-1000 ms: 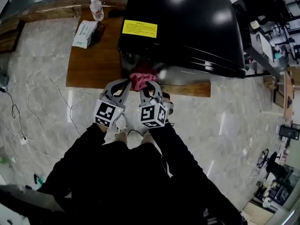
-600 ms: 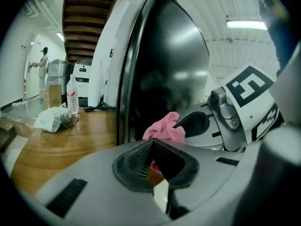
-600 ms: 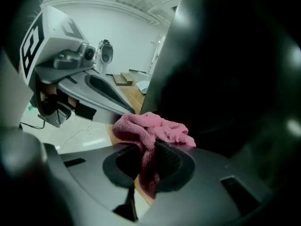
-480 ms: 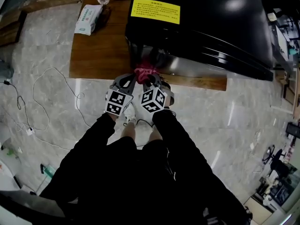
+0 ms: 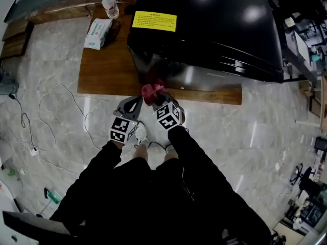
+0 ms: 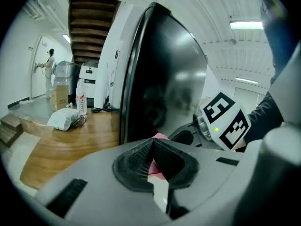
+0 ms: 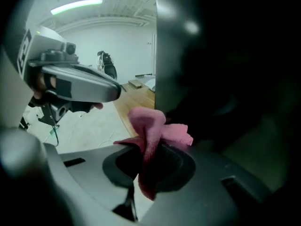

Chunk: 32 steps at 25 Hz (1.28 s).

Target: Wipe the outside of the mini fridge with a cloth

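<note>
Pale marble floor [image 5: 51, 60] runs all round, with loose cables trailing over it. A low wooden table [image 5: 107, 65] carries the mini fridge [image 5: 214, 29]. The fridge is a glossy black box, its top catching the ceiling lights, with a yellow label [image 5: 154, 21] near the top's left edge. Behind it on the table are a water bottle [image 5: 109, 5] and a pack of tissues [image 5: 98, 33].

The cloth [image 5: 152, 91] is pink and bunched into a small wad. It sits at the lower left corner of the fridge's front face, over the table's near edge. From where I stand it looks pressed to the dark panel, though I cannot be sure it touches. The right claw [image 5: 157, 100] is clamped on it, a fold of pink sticking up between the pads. The left claw [image 5: 135, 103] has its jaws together and grips nothing, just beside the right one.

Half a second ago the two claws were level, side by side. Now the left sits a little further back from the fridge, while the right still pinches the cloth at that same corner.
</note>
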### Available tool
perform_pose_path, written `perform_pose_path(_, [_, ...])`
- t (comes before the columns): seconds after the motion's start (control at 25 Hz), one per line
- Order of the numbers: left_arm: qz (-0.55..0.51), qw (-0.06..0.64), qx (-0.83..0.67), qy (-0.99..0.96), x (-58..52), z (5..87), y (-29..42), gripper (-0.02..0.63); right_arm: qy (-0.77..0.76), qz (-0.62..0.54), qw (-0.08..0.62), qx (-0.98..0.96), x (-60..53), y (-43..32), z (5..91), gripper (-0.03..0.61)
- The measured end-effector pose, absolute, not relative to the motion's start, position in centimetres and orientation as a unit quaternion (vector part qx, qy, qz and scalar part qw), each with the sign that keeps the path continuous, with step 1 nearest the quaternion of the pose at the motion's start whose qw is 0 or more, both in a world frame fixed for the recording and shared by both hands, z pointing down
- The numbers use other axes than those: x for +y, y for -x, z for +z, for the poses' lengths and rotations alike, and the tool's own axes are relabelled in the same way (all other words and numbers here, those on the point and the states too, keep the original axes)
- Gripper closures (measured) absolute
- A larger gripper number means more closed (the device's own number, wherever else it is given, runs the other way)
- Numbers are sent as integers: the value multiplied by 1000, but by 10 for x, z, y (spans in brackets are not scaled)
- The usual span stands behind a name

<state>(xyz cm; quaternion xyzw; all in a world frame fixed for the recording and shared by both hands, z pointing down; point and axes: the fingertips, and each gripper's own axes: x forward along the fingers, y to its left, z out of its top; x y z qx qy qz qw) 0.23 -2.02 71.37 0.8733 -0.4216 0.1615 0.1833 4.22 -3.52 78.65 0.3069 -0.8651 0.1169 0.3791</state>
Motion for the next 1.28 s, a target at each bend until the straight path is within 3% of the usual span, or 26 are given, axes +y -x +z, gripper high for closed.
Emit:
perform_pose_path(0.28, [122, 135, -366, -912, 31, 615, -65, 609, -388, 142, 226, -882, 48, -128, 661, 523])
perform_pose_path(0.68, [85, 88, -305, -944, 77, 493, -240, 609, -468, 103, 104, -872, 108, -337, 521, 523])
perform_pose_path(0.96, [47, 84, -308, -947, 99, 447, -359, 609, -462, 68, 67, -882, 132, -445, 475, 523])
perform_pose_path(1.28, [34, 64, -326, -943, 101, 419, -421, 609, -456, 60, 28, -887, 124, -513, 451, 523])
